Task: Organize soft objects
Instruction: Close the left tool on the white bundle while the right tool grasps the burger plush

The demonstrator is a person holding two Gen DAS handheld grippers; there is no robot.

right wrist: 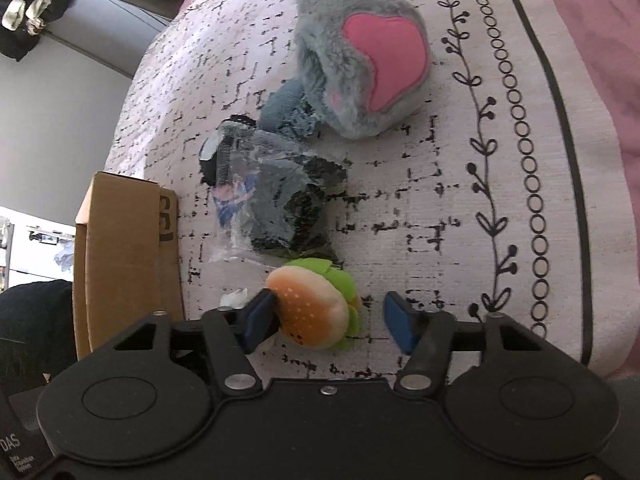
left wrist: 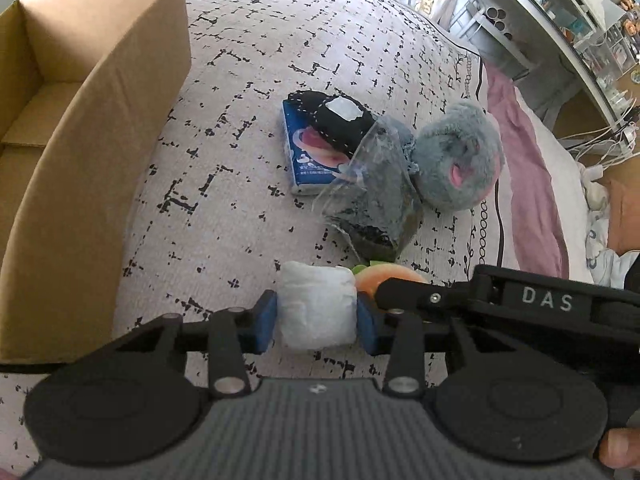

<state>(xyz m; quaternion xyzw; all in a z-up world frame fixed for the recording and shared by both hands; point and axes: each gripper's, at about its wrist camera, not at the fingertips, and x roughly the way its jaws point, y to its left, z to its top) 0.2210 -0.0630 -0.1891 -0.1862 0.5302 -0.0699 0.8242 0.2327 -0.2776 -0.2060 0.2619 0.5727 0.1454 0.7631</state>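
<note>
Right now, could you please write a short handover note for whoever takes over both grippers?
Left gripper: shut on the white pad, low over the bed.
Right gripper: open around the burger plush; the left finger touches it, the right finger stands clear.
The box sits on the bed to the left; the part of its inside that shows holds nothing.
On the bed, in a cluster: grey plush, clear bag of dark fabric, black pouch lying on a blue packet.
Done: pad gripped.
Left, likely: carry the pad to the box, close on the burger, then move the rest.
</note>
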